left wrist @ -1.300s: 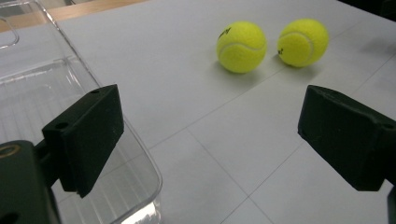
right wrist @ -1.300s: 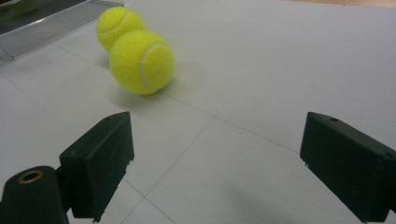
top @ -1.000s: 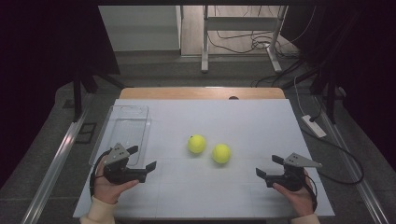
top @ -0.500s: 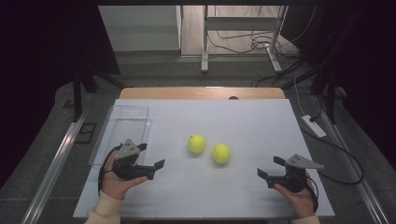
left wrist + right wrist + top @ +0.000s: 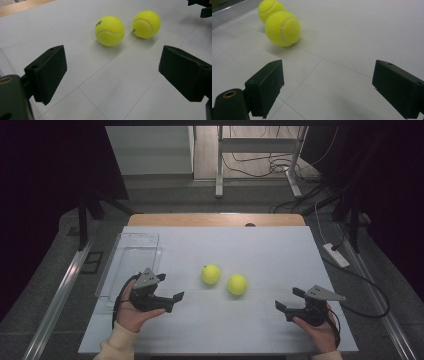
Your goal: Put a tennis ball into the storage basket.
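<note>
**Two tennis balls mid-worktop, both of your grippers open and empty**

Your left gripper sits near the worktop's left edge, toward the near side, held in your left hand. Its jaws are spread wide with nothing between them, and they aim across the surface toward the right. In the left gripper view both balls lie ahead of the jaws, well apart from them.

Your right gripper rests near the near-right corner, held in your right hand. Its jaws are likewise parted and empty, aimed leftward toward the balls.

The left tennis ball lies about the middle of the worktop. The right tennis ball lies just beside it, slightly nearer your edge; from above a small gap shows between them. Being round, neither has a long axis. In the left gripper view each ball carries a small dark printed mark, one at the upper left of the left ball and one at the left of the right ball; both are too small to read. The white seam curves are plain on each.

A clear plastic tray stands along the left edge, just beyond your left gripper.
</note>
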A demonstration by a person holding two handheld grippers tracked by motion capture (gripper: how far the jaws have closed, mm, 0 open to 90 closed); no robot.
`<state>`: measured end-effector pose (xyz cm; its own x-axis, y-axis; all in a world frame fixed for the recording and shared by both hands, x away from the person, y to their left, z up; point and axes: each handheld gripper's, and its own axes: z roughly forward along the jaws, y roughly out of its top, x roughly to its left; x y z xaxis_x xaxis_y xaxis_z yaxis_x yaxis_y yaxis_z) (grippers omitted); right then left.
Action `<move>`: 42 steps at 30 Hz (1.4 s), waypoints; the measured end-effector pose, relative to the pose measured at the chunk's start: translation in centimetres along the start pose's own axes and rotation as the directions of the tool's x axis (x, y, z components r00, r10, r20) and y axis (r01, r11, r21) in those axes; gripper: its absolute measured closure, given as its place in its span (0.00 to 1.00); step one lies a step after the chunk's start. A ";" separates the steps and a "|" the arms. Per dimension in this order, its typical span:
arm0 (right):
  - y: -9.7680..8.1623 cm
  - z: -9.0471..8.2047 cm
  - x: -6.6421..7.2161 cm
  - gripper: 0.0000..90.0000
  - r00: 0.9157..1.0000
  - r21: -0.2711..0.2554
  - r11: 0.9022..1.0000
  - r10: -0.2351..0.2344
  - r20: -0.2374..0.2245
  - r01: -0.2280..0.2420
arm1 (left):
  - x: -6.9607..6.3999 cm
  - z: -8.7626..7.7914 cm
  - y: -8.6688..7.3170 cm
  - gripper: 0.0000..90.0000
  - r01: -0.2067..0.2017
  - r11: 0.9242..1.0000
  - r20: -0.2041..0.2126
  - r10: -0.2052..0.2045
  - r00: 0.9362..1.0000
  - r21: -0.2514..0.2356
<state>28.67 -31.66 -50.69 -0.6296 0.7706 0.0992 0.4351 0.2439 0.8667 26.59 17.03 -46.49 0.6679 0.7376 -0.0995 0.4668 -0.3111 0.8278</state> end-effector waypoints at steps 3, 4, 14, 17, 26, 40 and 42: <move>0.0 0.0 0.0 0.11 1.000 0.004 1.000 -0.003 0.001 0.003 | -0.1 0.1 0.4 0.10 -0.001 1.000 0.009 0.001 1.000 -0.006; 0.0 0.0 0.0 0.11 1.000 0.003 1.000 -0.003 0.001 0.003 | -0.1 0.1 0.4 0.10 -0.001 1.000 0.009 0.001 1.000 -0.006; -0.1 0.0 0.0 0.11 1.000 0.007 1.000 -0.003 0.006 0.003 | -0.5 1.1 1.6 0.10 0.010 1.000 0.036 -0.010 0.999 0.000; -0.1 0.0 0.0 0.12 1.000 0.006 1.000 -0.003 0.006 0.003 | -0.7 1.3 1.9 0.10 0.006 1.000 0.039 -0.006 0.999 0.004; -0.1 -0.1 -0.1 0.12 1.000 0.005 1.000 -0.001 0.008 0.001 | -1.0 2.5 3.1 0.11 -0.009 0.999 0.053 0.008 0.999 0.031; -0.2 0.0 -0.2 0.12 1.000 0.007 1.000 -0.003 0.015 0.003 | -1.5 4.5 4.7 0.11 -0.023 0.999 0.083 0.019 0.996 0.048; -0.2 0.0 -0.2 0.12 1.000 0.007 1.000 -0.001 0.016 0.001 | -1.6 4.7 4.8 0.11 -0.026 0.999 0.088 0.021 0.996 0.047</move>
<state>28.72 -31.82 -50.89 -0.6196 0.7798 0.0899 0.4387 0.2490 0.8634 30.51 11.58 -44.93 0.7261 0.6752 -0.1300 0.4764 -0.3578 0.8031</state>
